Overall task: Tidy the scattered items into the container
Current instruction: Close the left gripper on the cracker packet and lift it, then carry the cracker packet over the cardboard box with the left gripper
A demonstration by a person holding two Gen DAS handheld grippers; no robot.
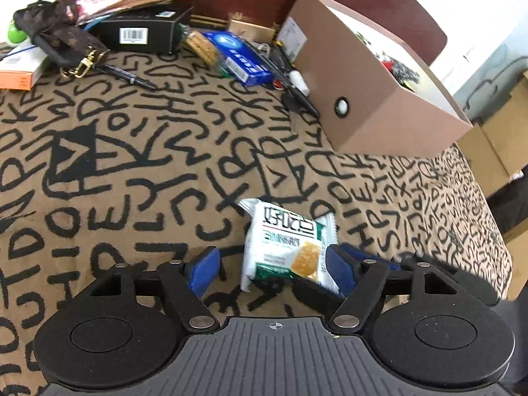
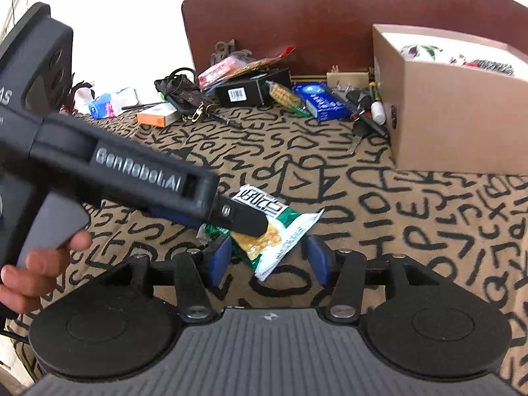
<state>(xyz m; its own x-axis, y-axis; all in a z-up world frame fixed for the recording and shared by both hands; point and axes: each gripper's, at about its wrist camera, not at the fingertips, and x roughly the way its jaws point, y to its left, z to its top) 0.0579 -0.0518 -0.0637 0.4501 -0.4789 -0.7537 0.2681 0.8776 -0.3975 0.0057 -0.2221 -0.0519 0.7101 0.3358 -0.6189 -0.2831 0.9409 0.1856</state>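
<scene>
A white and green snack packet (image 1: 287, 247) lies on the patterned blanket, between the open fingers of my left gripper (image 1: 274, 269). It also shows in the right wrist view (image 2: 274, 231), where my left gripper (image 2: 246, 222) reaches over it from the left. My right gripper (image 2: 269, 259) is open, its blue pads on either side of the packet's near end. The brown cardboard box (image 1: 369, 99) stands at the back right with items inside; it shows in the right wrist view (image 2: 455, 115) too.
Scattered items lie along the brown headboard (image 2: 330, 16): a black box (image 2: 244, 92), a blue box (image 2: 321, 102), a cracker packet (image 2: 285, 95), a patterned strap pouch (image 2: 183, 90), an orange box (image 2: 156, 115), pens (image 2: 369, 117). Cardboard boxes (image 1: 501, 138) stand beyond the bed's right edge.
</scene>
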